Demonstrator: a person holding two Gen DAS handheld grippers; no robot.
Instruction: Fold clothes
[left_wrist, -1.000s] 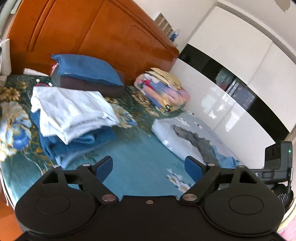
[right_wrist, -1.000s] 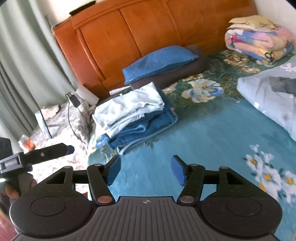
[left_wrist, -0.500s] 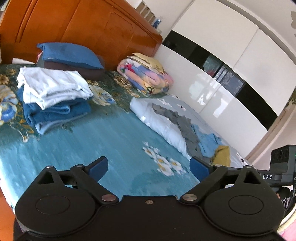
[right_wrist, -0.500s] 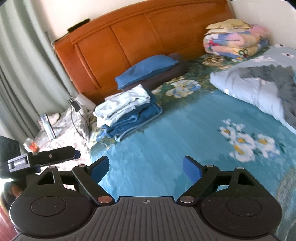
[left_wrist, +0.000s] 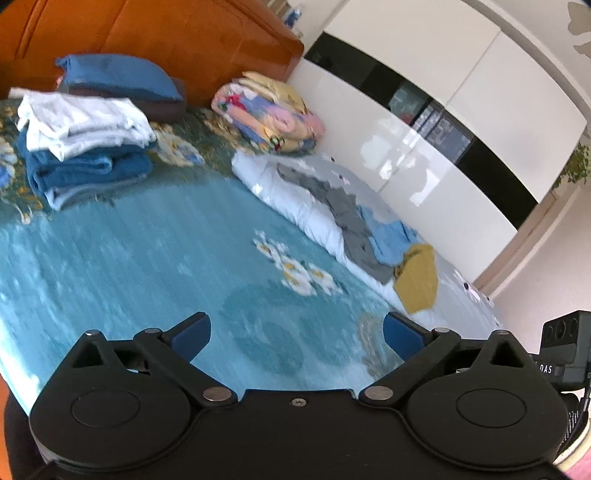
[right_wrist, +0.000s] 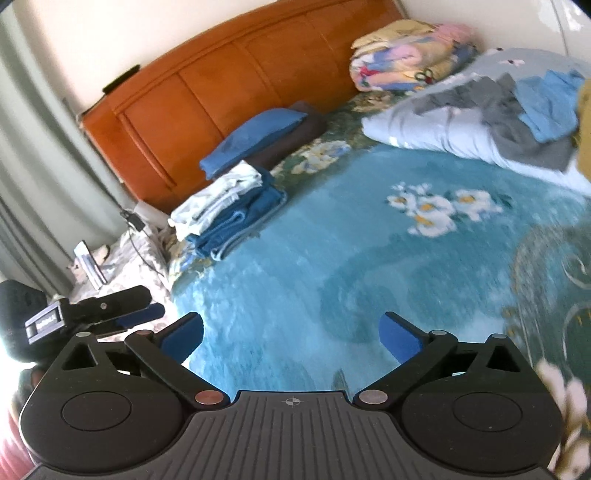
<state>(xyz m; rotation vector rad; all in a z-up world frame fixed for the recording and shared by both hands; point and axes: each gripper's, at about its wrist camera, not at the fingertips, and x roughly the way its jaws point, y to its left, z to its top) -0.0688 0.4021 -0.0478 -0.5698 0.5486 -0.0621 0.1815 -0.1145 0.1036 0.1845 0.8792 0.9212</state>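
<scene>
Left wrist view is showing three loose clothes lying in a heap on the pale blue-white quilt at the far side of the bed: one crumpled grey garment, one light blue garment just beside it, and one mustard yellow garment at the near end of the heap. The grey one is lying partly under the light blue one. Right wrist view is showing the same heap at the upper right, but the yellow one is getting cut off by the picture edge there.

One stack of folded clothes is sitting near the head of the bed, white pieces on top and dark blue ones below. How many pieces are in it is hard to tell.

Two grippers are hanging over the teal flowered bedspread, well apart from the heap. The left gripper is spreading its blue fingers wide and is gripping nothing. The right gripper is spread wide too, with nothing between its fingers.

Behind the stack, one blue pillow is lying on a dark brown one, against the orange wooden headboard. One rolled colourful blanket is sitting in the far corner. A glossy white and black wardrobe is standing past the bed.

Much of the bedspread is looking blurry.
</scene>
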